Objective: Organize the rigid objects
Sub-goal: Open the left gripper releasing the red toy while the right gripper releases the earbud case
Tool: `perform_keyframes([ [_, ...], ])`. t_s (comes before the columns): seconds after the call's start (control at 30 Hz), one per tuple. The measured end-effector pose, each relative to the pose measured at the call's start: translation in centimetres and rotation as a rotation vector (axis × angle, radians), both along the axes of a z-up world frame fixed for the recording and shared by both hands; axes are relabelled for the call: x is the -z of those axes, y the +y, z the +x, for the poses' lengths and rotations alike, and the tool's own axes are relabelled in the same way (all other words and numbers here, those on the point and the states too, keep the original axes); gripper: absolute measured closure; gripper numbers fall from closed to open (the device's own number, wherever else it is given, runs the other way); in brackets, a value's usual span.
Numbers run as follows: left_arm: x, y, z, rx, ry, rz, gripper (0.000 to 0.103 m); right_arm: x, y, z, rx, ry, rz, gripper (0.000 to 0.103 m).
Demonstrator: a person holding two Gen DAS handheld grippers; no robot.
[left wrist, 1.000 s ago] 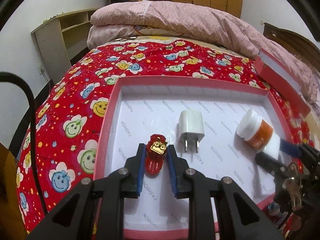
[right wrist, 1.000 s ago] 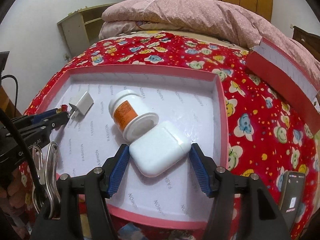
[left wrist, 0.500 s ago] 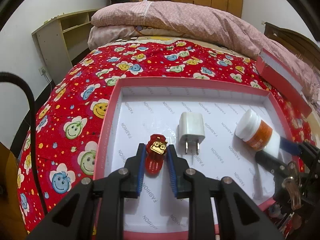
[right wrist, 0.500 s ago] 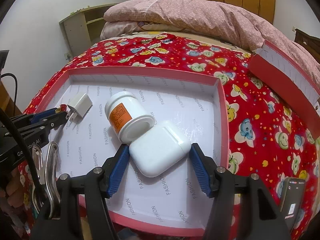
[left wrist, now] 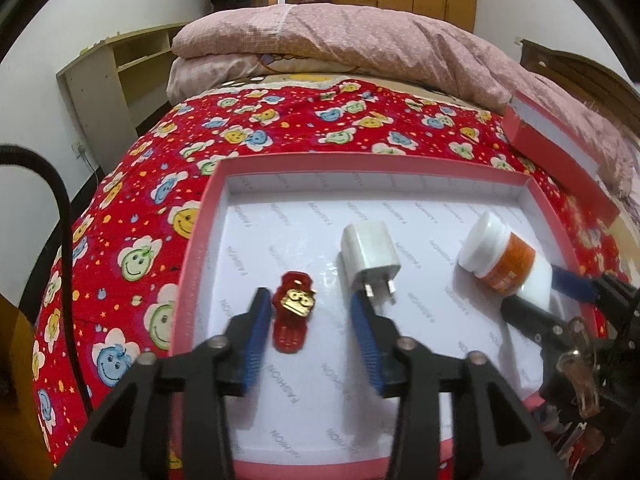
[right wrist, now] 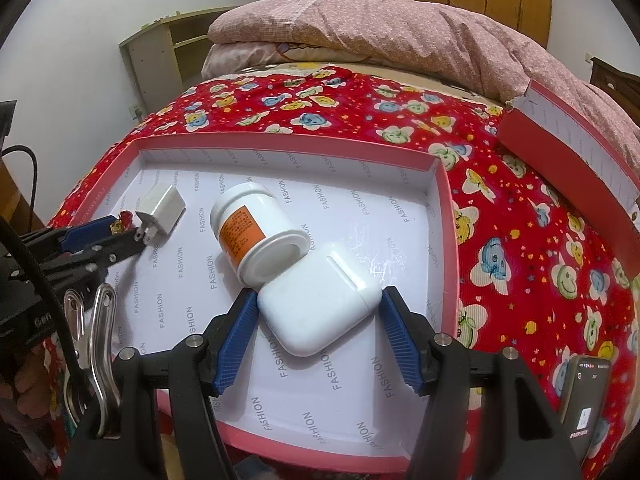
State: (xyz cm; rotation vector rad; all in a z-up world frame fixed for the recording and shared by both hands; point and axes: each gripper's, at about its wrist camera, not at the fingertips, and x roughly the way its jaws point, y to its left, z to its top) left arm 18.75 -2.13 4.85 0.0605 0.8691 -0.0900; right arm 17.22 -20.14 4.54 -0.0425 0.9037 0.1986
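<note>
Left gripper (left wrist: pixel 310 312): jaws just opened, now apart; red trinket (left wrist: pixel 293 317) lay loose between them on the tray (left wrist: pixel 208 216) floor, just beside the left pad, clear of the right. White charger (left wrist: pixel 370 256) lay at 1 o'clock of the trinket, prongs near the right pad. Right gripper (right wrist: pixel 318 334): jaws spread around white case (right wrist: pixel 316 304), pads close to its sides; contact could not be confirmed. White jar (right wrist: pixel 256 236) lay tipped at 11 o'clock, touching the case.
</note>
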Motion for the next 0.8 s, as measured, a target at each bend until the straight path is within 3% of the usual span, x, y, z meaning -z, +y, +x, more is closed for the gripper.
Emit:
perform_keyframes([
  [0.03, 0.0, -0.2, -0.1, 0.002, -0.002, 0.002, 0.045, 0.0, 0.1, -0.1, -0.008, -0.003, -0.008, 0.039],
  [0.2, -0.1, -0.6, -0.5, 0.024, 0.003, -0.028, 0.044, -0.2, 0.0, -0.6, -0.033, -0.004, 0.007, 0.038],
  [0.33, -0.7, -0.6, -0.9, 0.022, 0.013, -0.035, 0.042, -1.2, -0.5, -1.3, -0.037, -0.037, 0.031, 0.027],
  [0.8, -3.8, 0.8, -5.7, 0.038, -0.029, -0.06, 0.035, -4.2, -1.6, -5.5, -0.039, -0.076, 0.114, 0.027],
])
